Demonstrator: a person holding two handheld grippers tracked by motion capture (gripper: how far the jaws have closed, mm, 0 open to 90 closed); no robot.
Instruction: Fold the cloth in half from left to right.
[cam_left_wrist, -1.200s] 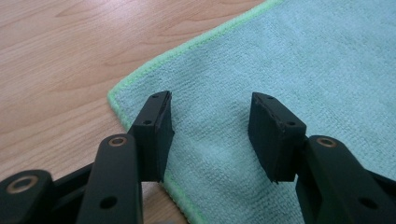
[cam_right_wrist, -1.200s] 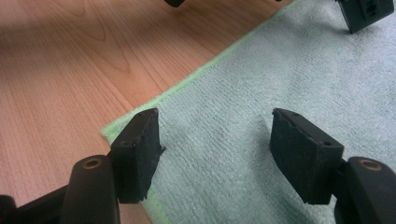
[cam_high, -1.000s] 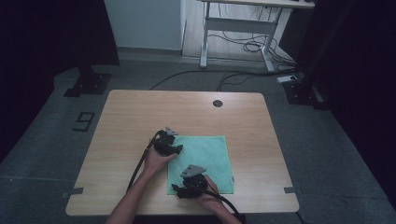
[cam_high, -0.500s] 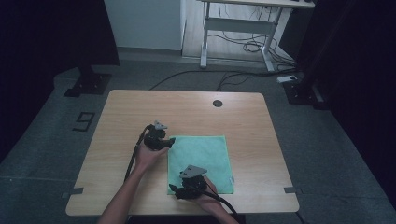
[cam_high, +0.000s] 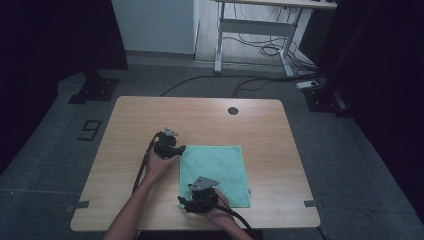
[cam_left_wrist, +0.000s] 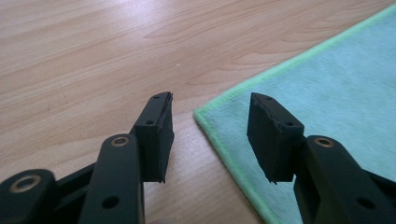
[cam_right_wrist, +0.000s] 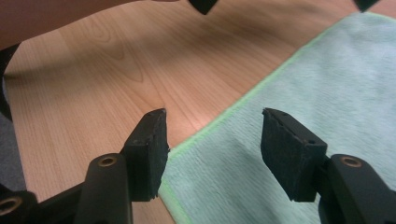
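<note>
Green cloth (cam_high: 214, 173) lies flat on the worktop (cam_high: 140, 120), toward its near edge. Left tongs (cam_left_wrist: 210, 119) straddle the cloth's far-left corner, right tongs (cam_right_wrist: 212, 135) its near-left corner; both have just been closing yet stand apart, pressing nothing. Step in hand: seating for a two-corner pinch. Next, judged: lower, close on the hem, then lift together.

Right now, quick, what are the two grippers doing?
Left gripper: open, holding nothing, jaws just closing around the cloth corner.
Right gripper: open, holding nothing, jaws just closing over its edge.
</note>
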